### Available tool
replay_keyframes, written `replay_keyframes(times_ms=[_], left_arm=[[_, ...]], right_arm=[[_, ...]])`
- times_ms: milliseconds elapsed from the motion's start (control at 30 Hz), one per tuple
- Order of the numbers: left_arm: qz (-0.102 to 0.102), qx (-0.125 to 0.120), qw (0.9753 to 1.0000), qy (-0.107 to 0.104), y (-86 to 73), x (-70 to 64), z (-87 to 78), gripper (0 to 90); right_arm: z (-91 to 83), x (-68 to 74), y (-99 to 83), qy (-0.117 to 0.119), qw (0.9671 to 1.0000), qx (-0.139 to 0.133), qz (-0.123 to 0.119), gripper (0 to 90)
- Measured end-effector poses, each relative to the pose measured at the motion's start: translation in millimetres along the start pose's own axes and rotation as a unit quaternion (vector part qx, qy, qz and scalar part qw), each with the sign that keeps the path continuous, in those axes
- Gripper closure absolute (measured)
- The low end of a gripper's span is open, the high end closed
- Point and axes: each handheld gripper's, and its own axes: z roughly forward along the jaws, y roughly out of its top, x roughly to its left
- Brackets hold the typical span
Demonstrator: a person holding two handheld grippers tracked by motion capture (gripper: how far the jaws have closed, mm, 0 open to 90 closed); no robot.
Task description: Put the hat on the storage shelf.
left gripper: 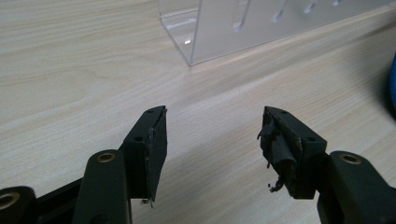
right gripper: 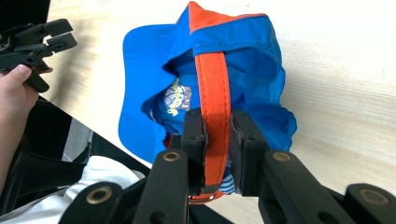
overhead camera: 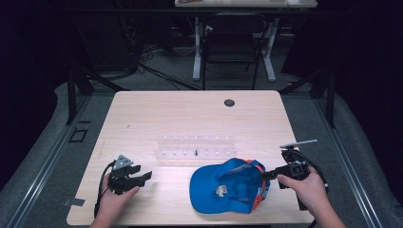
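Two grippers are in your hands. Your right gripper (right gripper: 217,140) is clenched on the orange strap (right gripper: 214,84) of the blue fabric cap (overhead camera: 228,185), which lies upside down on the pale wooden table (overhead camera: 190,114) at about 5 o'clock. Your left gripper (left gripper: 212,140), at 7 o'clock, is released, jaws apart over bare wood. Its view cuts off the clear acrylic rack (left gripper: 243,28) at the top; the cap's inner label is too small to read.

Blue cap (overhead camera: 228,186), orange strap (right gripper: 213,88), on table's near edge
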Motion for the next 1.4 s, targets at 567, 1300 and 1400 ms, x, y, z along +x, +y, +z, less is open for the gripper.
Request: replay_keyframes(times_ms=[567, 1300, 1400], left_arm=[[0.000, -0.002, 1.0000, -0.002, 0.2, 0.1, -0.5, 41.5], [0.000, -0.003, 1.0000, -0.003, 0.1, -0.4, -0.3, 41.5], [0.001, -0.003, 1.0000, -0.004, 0.2, -0.7, 0.1, 41.5]], right_arm=[[-16.4, 43.0, 28.9, -0.062, 0.9972, 0.042, 0.003, 77.4], [-43.5, 90.3, 53.2, -0.078, 0.9958, 0.047, -0.012, 77.5], [-50.6, 99.3, 56.9, -0.069, 0.9960, 0.052, -0.019, 77.5]])
